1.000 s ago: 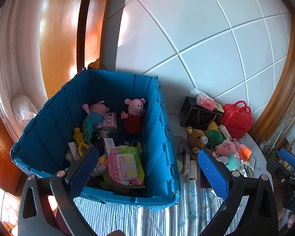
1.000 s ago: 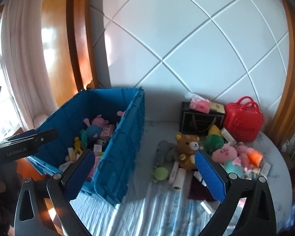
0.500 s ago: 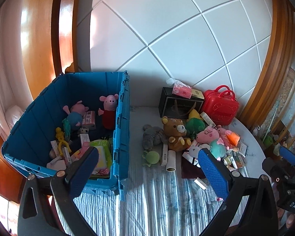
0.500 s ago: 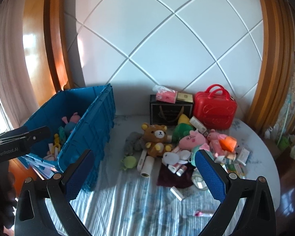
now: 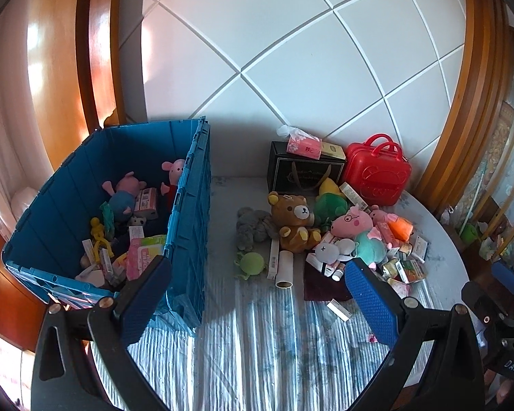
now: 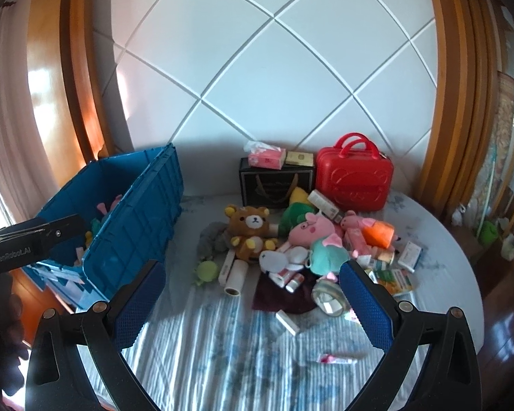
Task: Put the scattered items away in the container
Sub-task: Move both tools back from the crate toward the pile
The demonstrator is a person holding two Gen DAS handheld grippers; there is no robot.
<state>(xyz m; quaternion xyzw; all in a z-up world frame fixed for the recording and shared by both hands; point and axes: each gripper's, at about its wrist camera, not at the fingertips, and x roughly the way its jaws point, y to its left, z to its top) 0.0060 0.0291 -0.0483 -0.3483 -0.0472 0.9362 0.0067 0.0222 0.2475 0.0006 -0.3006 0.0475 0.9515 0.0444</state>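
Tabletop [image 6: 222,359] w/ toy pile: both tools, left tool [image 5: 257,301] & right tool [image 6: 253,304], hovering w/ jaws apart, empty, btwn picks; next needing reach to bear plush [image 6: 250,229] for blue bin [image 5: 188,205].

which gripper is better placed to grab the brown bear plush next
Right, probably. In the right wrist view the brown bear plush sits nearly centred ahead of the open right gripper. The left gripper, also open and empty, is beside the blue crate, with the bear off to its right.
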